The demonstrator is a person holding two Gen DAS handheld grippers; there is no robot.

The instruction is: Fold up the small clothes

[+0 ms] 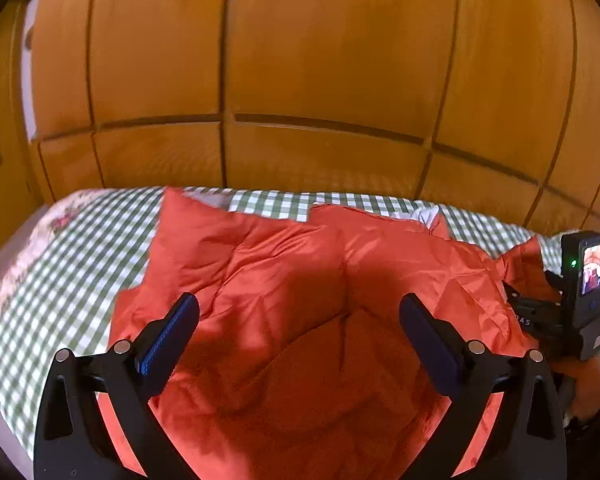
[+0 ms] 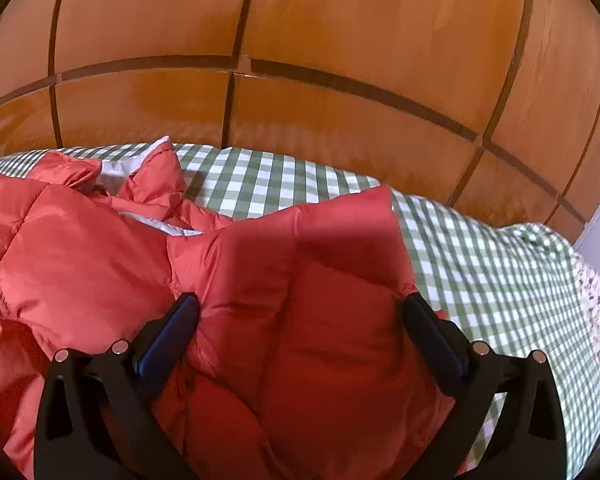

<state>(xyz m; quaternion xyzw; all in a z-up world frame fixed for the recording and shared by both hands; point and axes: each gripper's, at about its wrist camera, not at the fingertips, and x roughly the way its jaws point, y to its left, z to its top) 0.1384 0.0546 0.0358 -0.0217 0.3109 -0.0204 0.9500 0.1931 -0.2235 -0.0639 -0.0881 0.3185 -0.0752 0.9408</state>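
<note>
Red puffer jacket spread on checked bedspread. Left gripper hovering over it, fingers wide apart, empty. Right gripper at 3 o'clock, tilted down, likewise spread, gripping nothing.

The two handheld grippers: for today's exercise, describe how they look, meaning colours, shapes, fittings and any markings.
Each gripper, left and right, has black plastic arms ending in two flat fingers faced with dark blue ribbed pads. Round silver pins mark the linkage joints. From the left wrist view, the right tool carries a small black camera with a lit screen and a green light; pale lettering beside it is too small to read.
</note>
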